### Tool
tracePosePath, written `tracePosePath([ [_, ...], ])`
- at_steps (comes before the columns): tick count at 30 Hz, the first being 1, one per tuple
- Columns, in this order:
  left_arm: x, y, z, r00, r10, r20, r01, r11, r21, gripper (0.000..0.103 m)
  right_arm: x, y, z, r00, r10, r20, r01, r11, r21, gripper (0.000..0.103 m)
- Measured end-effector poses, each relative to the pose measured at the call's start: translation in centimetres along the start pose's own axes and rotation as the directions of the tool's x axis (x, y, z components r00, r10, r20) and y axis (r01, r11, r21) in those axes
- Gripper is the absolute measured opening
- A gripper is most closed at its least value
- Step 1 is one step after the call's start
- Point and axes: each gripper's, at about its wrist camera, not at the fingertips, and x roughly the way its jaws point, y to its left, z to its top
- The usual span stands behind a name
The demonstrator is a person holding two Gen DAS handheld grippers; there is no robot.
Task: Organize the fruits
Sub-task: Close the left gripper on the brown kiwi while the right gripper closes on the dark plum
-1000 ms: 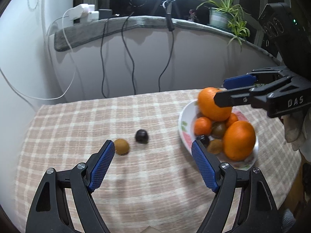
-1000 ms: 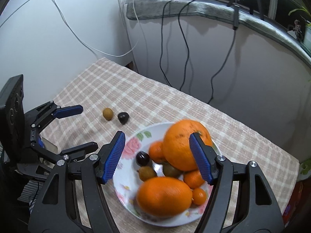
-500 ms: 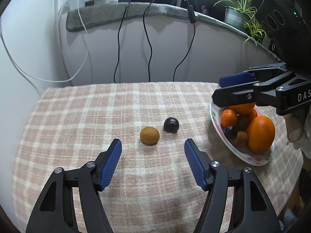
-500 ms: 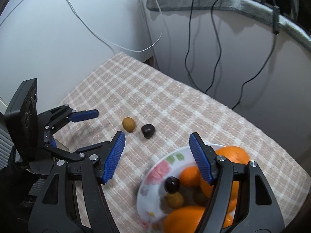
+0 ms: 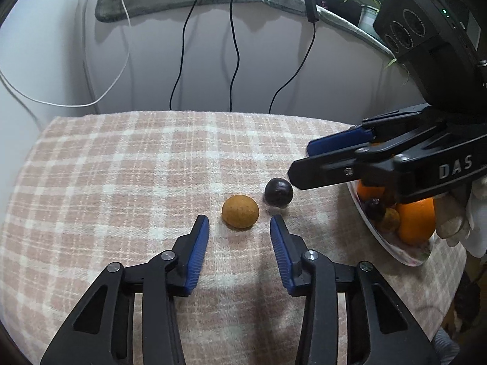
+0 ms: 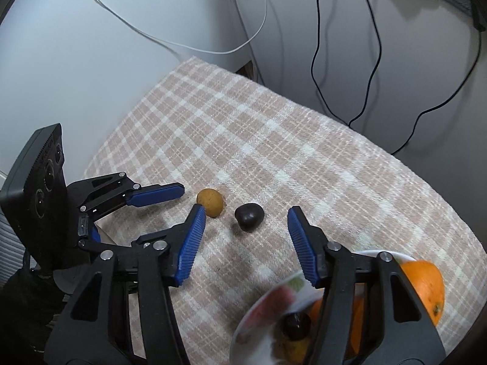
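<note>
- The tablecloth (image 5: 121,182) under both grippers is woven cloth, matt and slightly fuzzy, in a pink-and-cream check.
- Just ahead of the left gripper (image 5: 239,228), the small tan fruit (image 5: 240,211) has a dull, finely rough skin.
- Ahead of the right gripper (image 6: 246,216), the dark fruit (image 6: 249,212) looks smooth with a faint sheen.
- Both grippers have matt black plastic frames, ribbed blue pads (image 5: 197,249) and shiny metal pins.
- Near the right gripper, the plate (image 6: 268,304) is glossy, flower-printed ceramic; the orange (image 6: 426,283) on it has pitted, slightly shiny peel.
</note>
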Motion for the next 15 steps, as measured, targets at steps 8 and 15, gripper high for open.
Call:
tracePosePath([
  [8, 0.9, 0.1, 0.4, 1.0, -0.006, -0.016, 0.006, 1.0, 0.001, 0.037, 1.4, -0.1, 0.5, 0.999, 0.016, -0.049, -0.015, 1.0, 0.008, 0.045],
  [15, 1.1, -0.1, 0.5, 1.0, -0.008, -0.021, 0.008, 1.0, 0.003, 0.036, 2.4, 0.1, 0.8, 0.996, -0.003, -0.086, 0.003, 1.0, -0.002, 0.045],
])
